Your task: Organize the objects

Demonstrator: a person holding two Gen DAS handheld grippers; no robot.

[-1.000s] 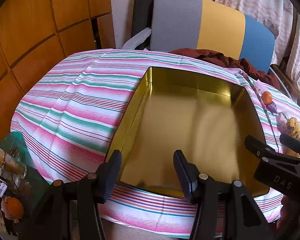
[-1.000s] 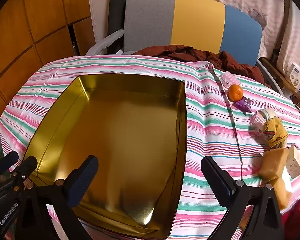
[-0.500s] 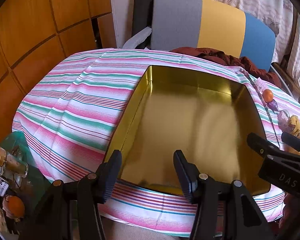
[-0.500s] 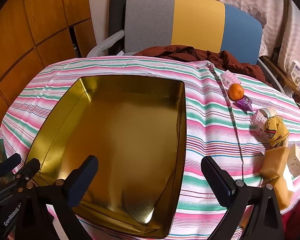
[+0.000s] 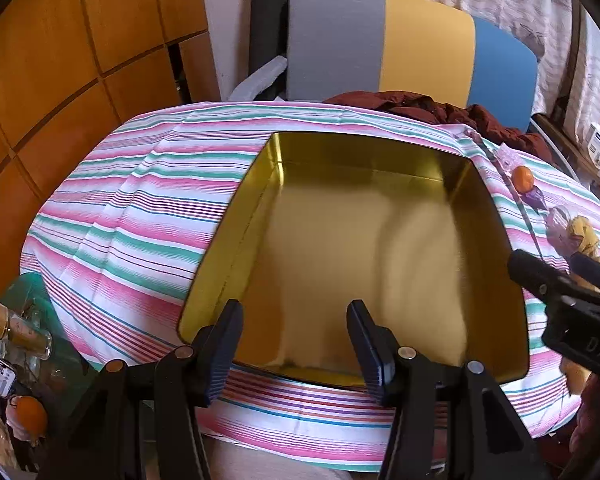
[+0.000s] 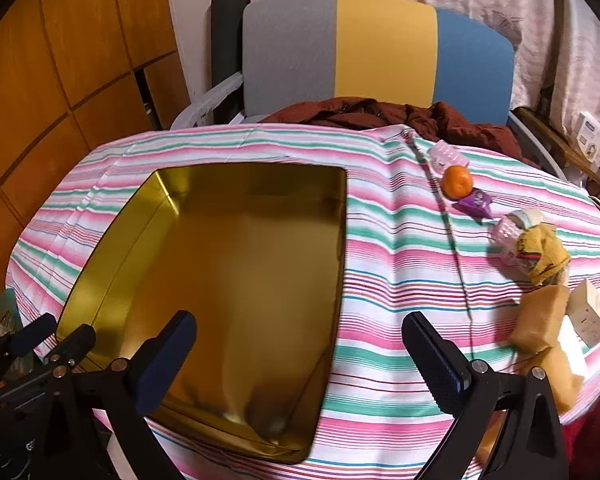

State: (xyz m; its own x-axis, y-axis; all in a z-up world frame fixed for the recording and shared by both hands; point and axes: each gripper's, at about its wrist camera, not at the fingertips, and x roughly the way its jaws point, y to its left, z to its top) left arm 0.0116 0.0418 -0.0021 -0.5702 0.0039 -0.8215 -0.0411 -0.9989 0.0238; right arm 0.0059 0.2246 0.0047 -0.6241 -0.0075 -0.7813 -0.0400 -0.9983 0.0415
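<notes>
Two hand-held grippers are hovering at the near edge of the bench (image 6: 380, 216), and we are seeing nothing between the fingers of either one. We are holding the left hand-held gripper (image 5: 296, 344) partly open, with its fingertips over the near rim of the gold tin (image 5: 364, 248). We are holding the right hand-held gripper (image 6: 300, 356) spread much wider, straddling the tin's right wall, one finger above the tin's floor and the other above the striped cloth (image 6: 384, 280).

Ahead and to the right of the right hand-held gripper, we are looking at the loose things lying in a row on the cloth: a pink clip (image 6: 449, 157) farthest off, an orange (image 6: 457, 181) just beside it, a purple packet (image 6: 476, 203) touching the orange, then a yellow cloth bundle (image 6: 542, 255), a tan block (image 6: 542, 316) and a white box (image 6: 590, 312) nearest. All of them are lying outside the tin, well apart from its right wall.
</notes>
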